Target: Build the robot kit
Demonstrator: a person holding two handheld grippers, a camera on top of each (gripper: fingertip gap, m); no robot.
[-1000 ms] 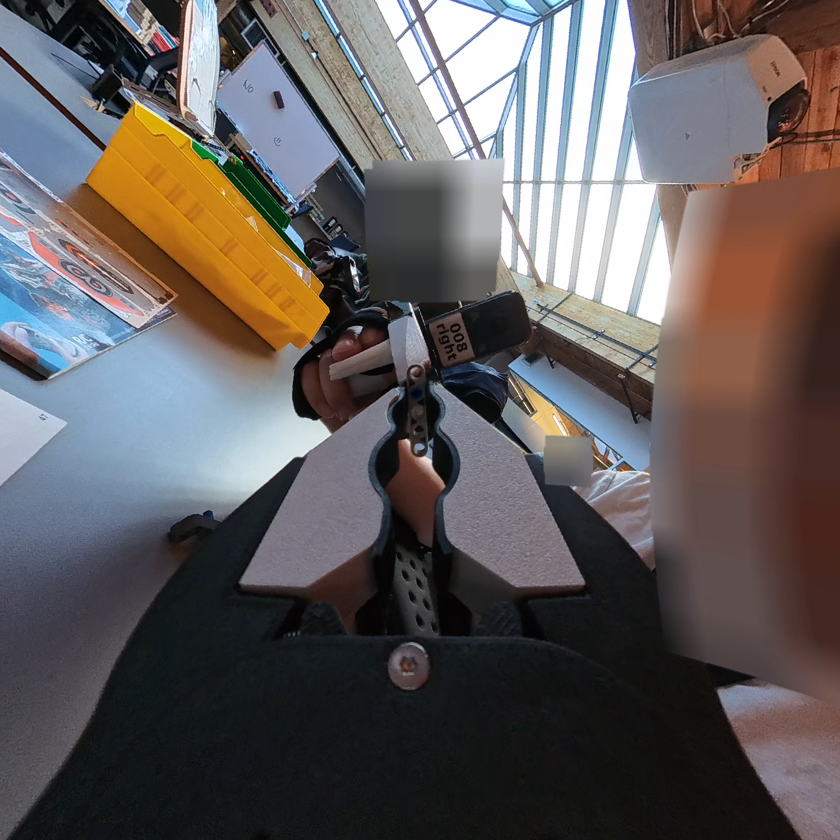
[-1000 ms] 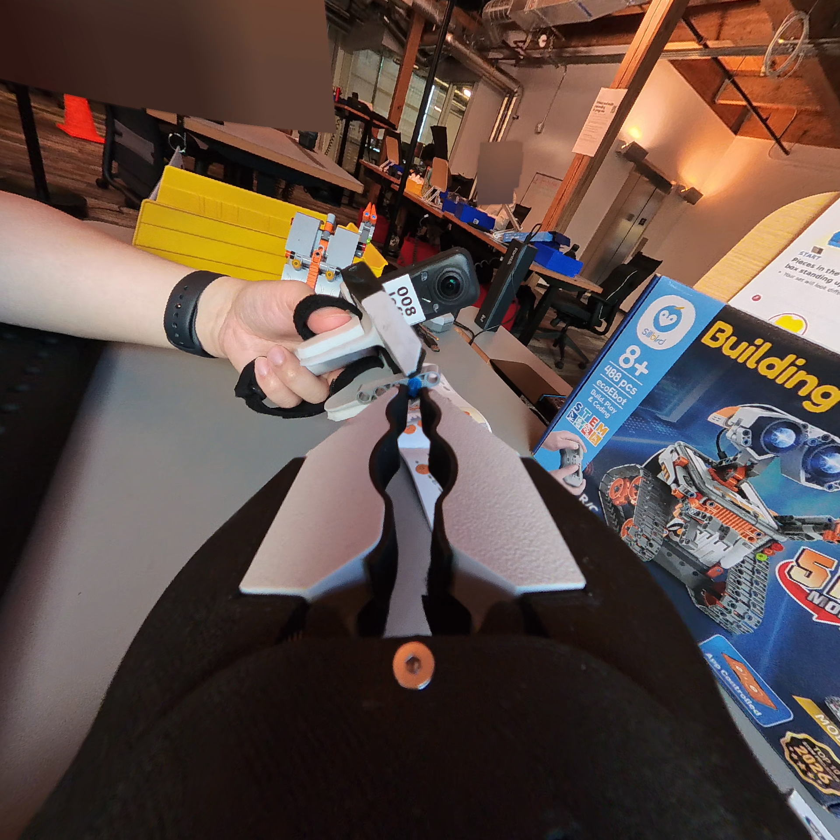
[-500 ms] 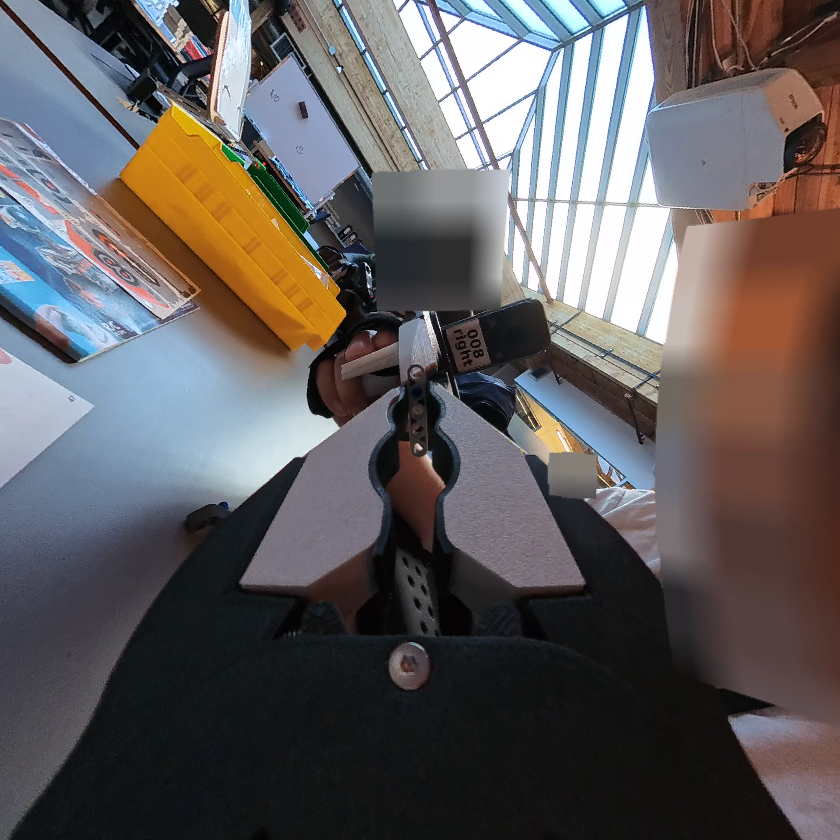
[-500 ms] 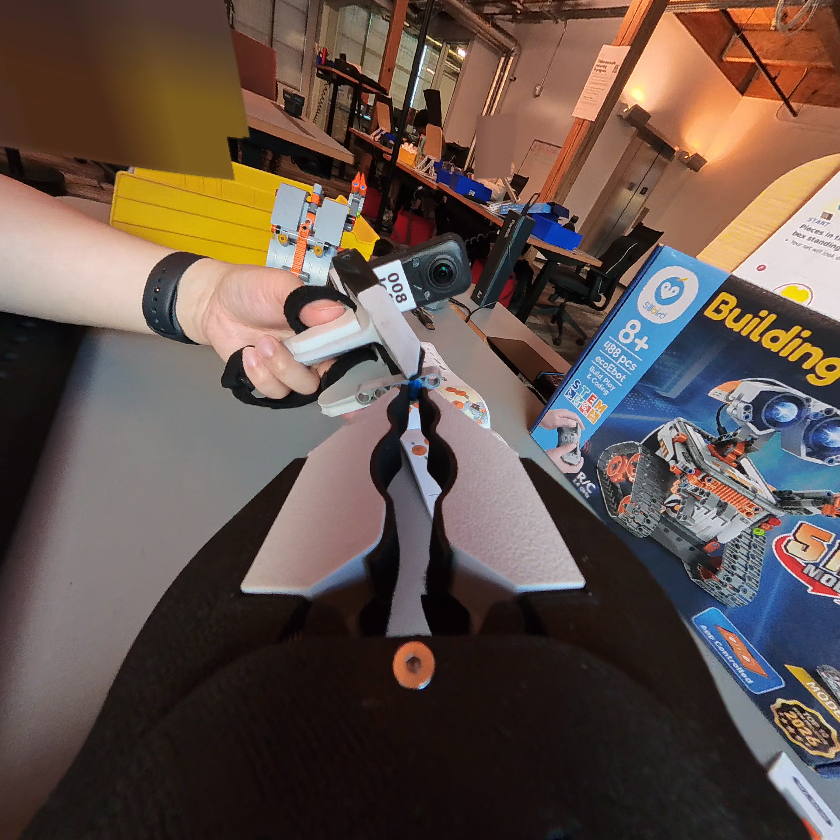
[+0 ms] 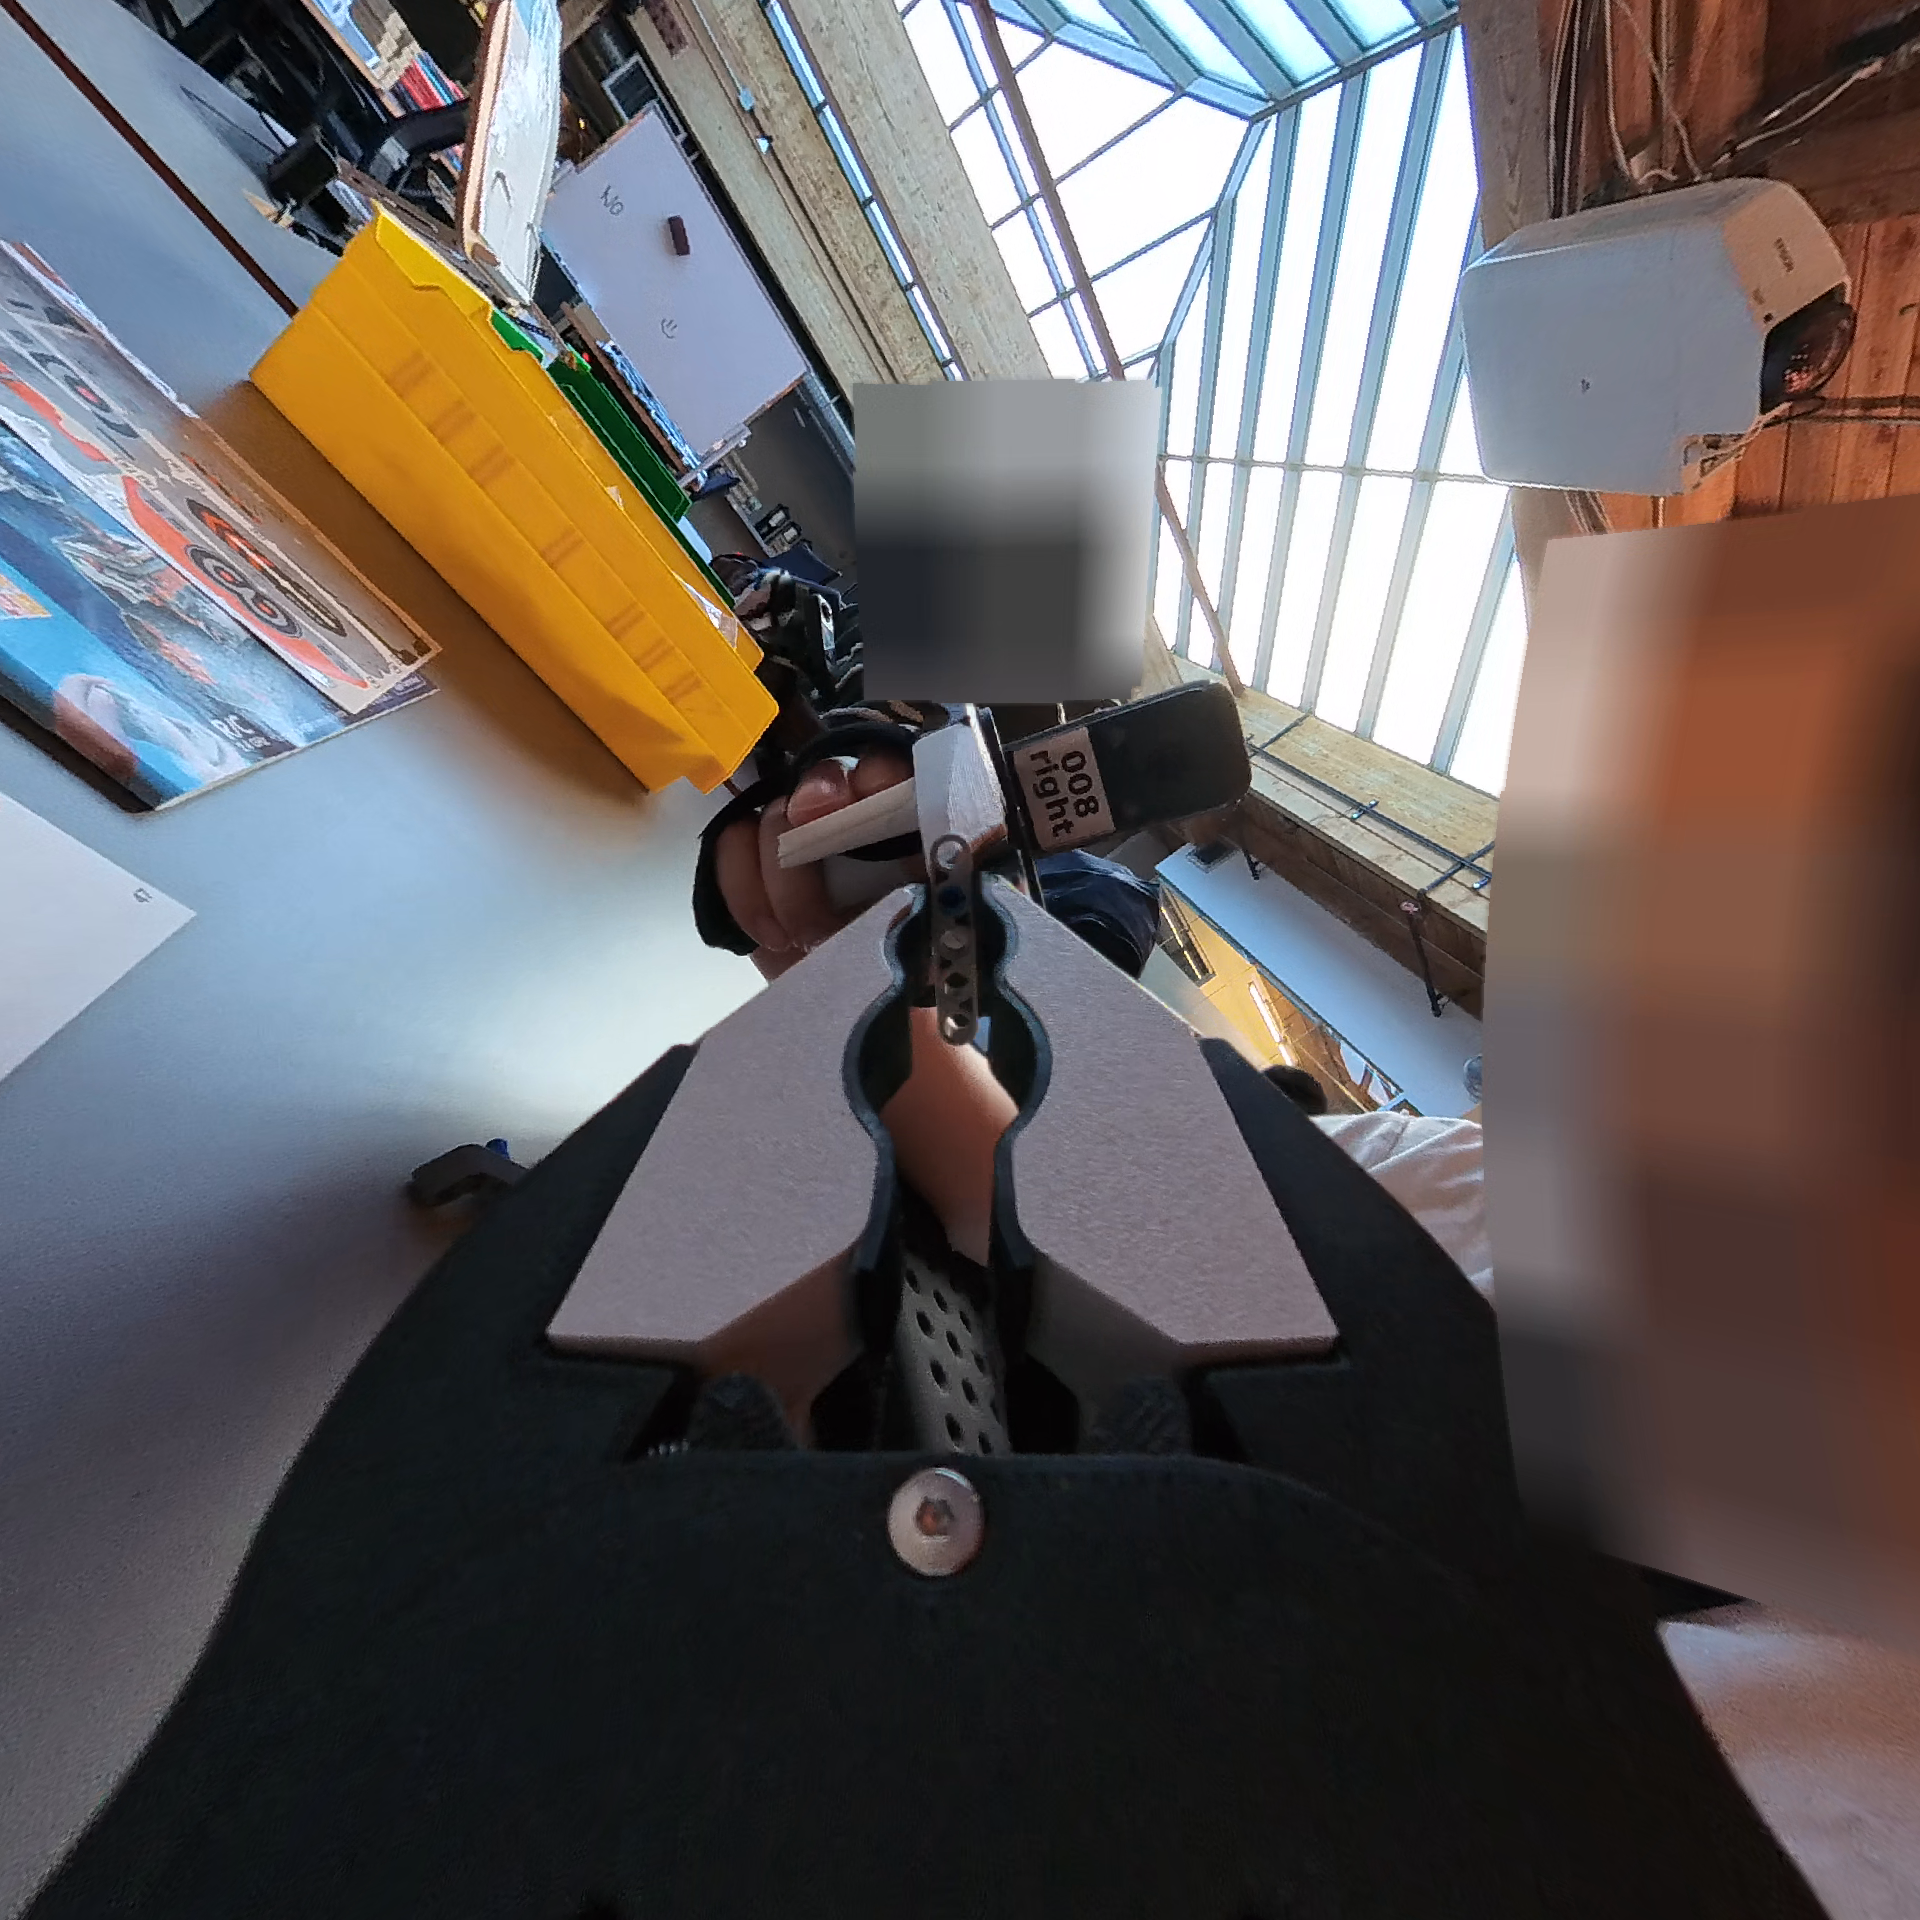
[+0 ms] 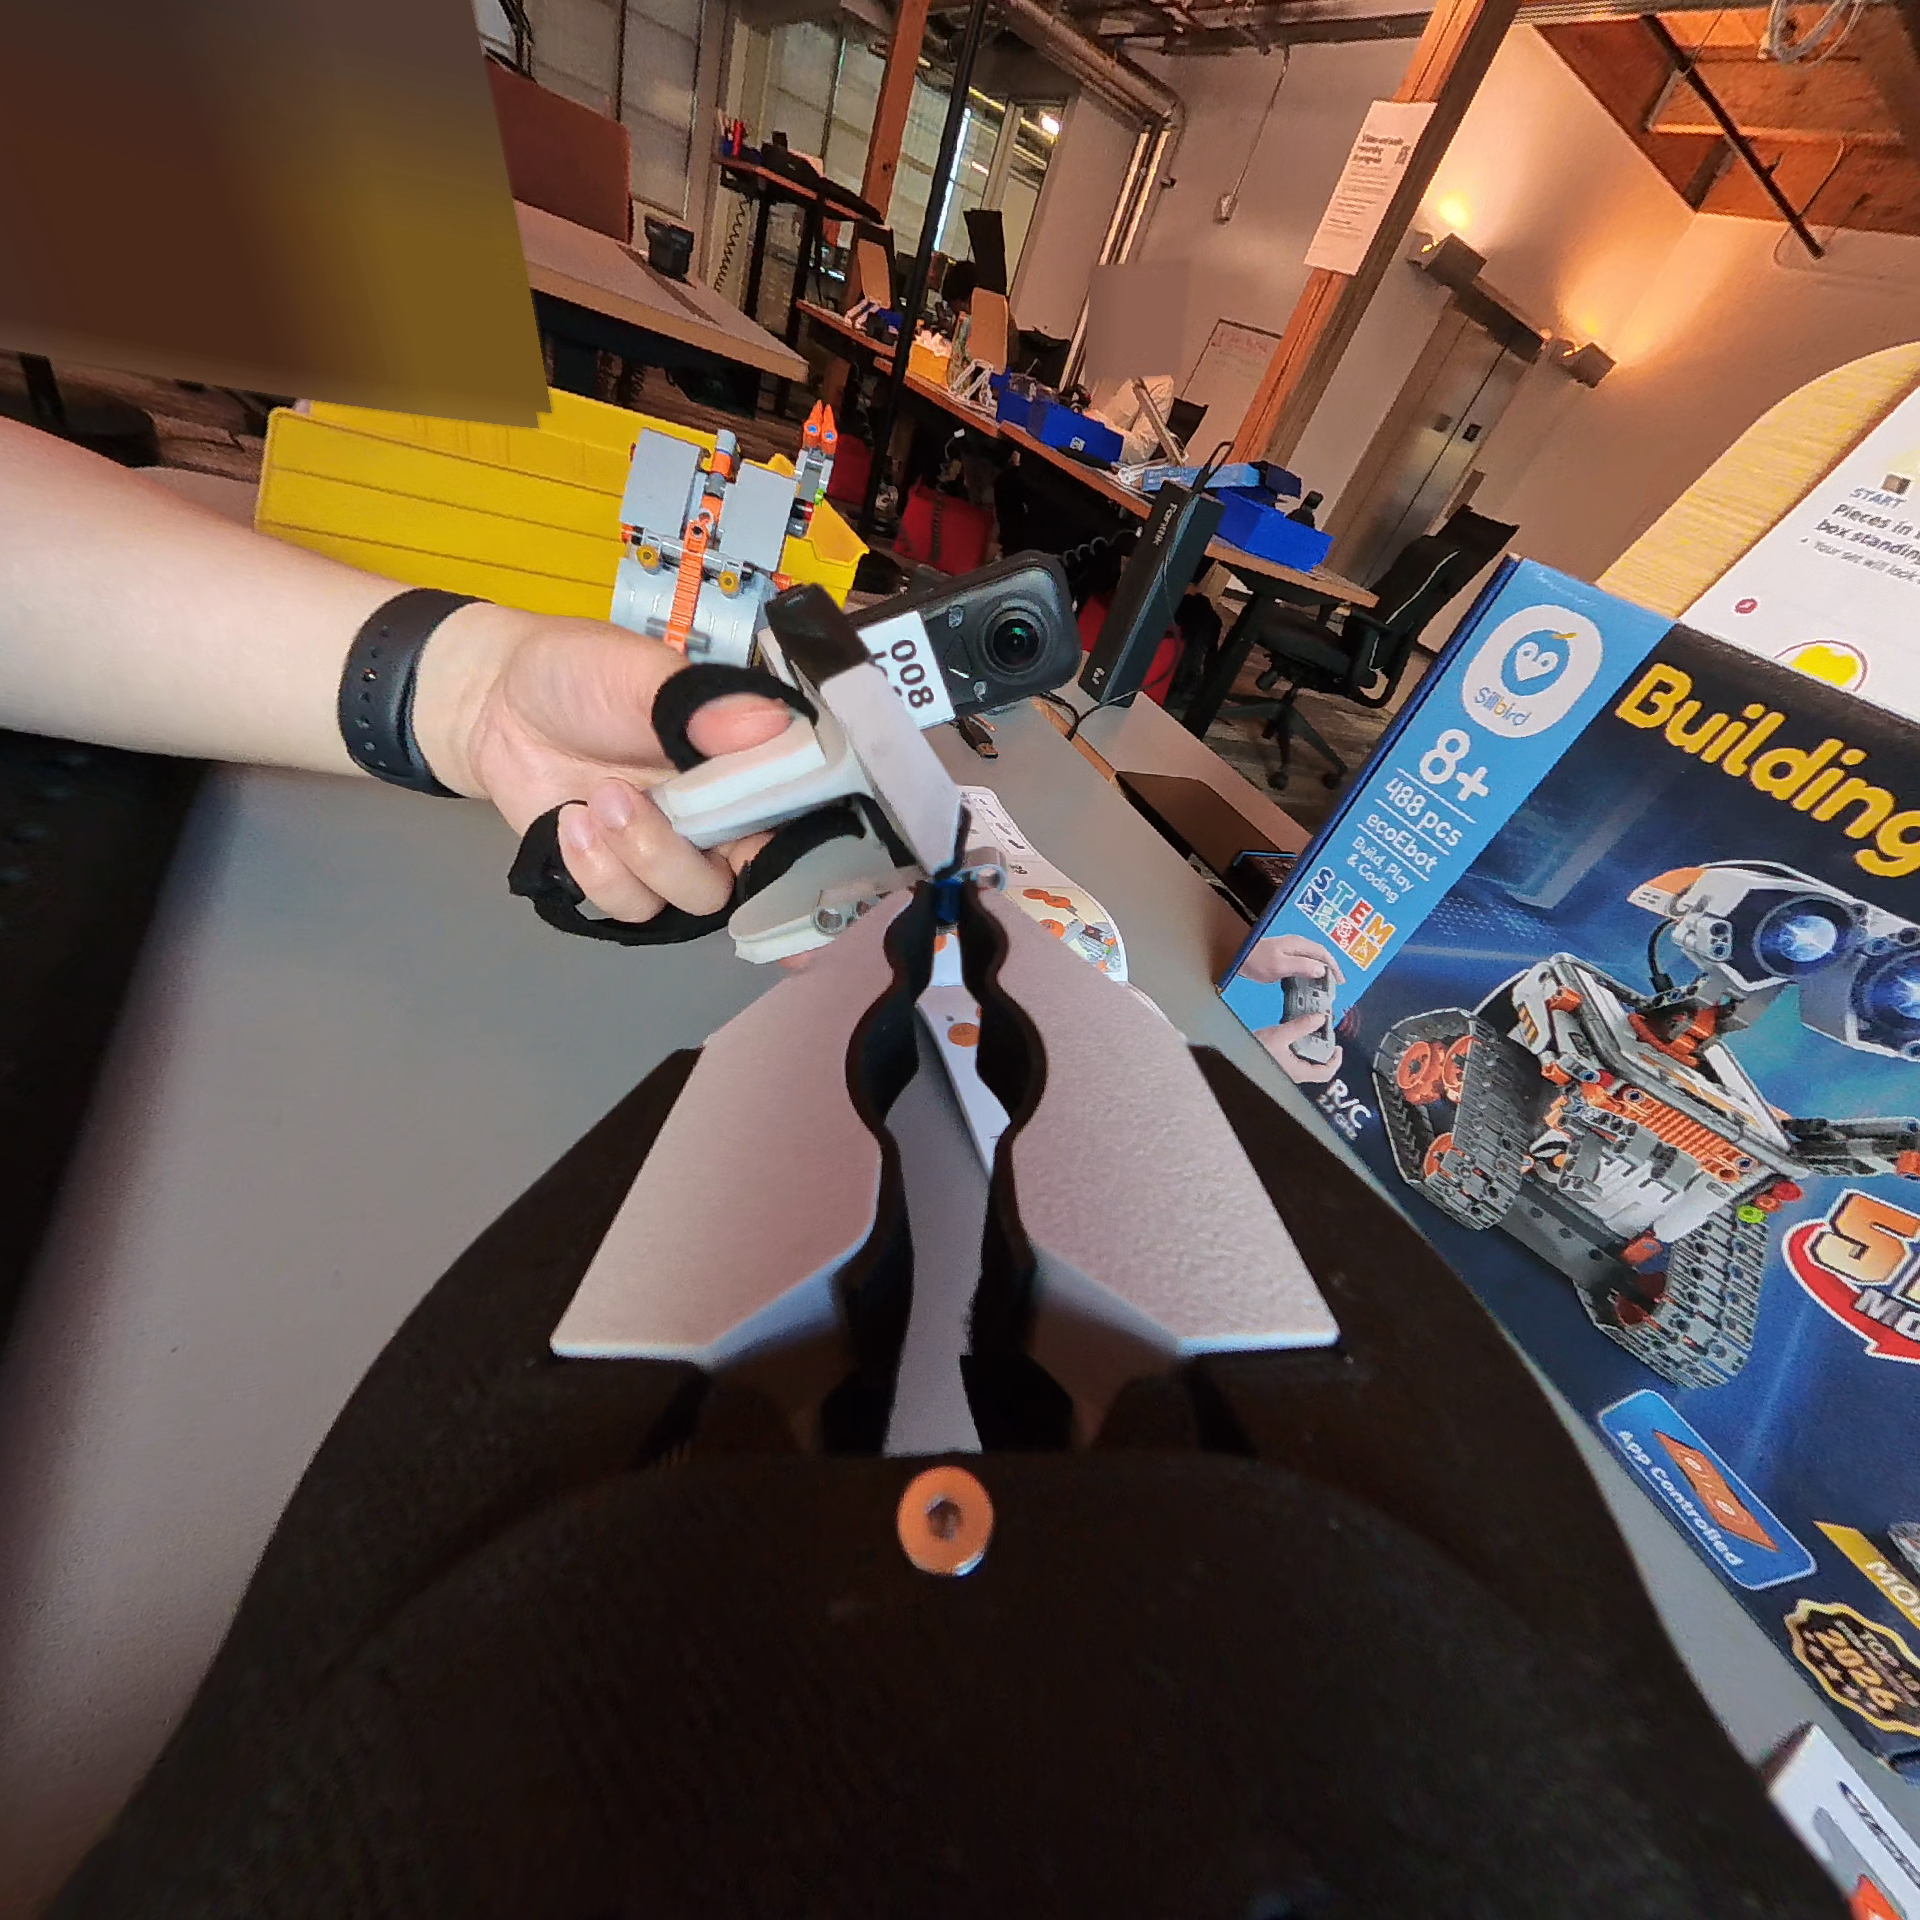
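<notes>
The left gripper [image 5: 951, 914] has matt, finely textured grey plastic fingers [image 5: 727, 1174] on a matt black body, with a bright metal screw [image 5: 935, 1536]. It clamps a grey plastic perforated beam [image 5: 954, 951]. The yellow bin [image 5: 499, 488] is smooth, glossy plastic. The toy box [image 6: 1621, 1039] is glossy printed cardboard. The table [image 6: 343, 1039] is smooth, matt grey.

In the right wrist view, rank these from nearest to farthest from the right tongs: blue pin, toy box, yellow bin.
1. blue pin, pinched at the tips of the right tongs.
2. toy box, standing right of them.
3. yellow bin, far back left.
</notes>
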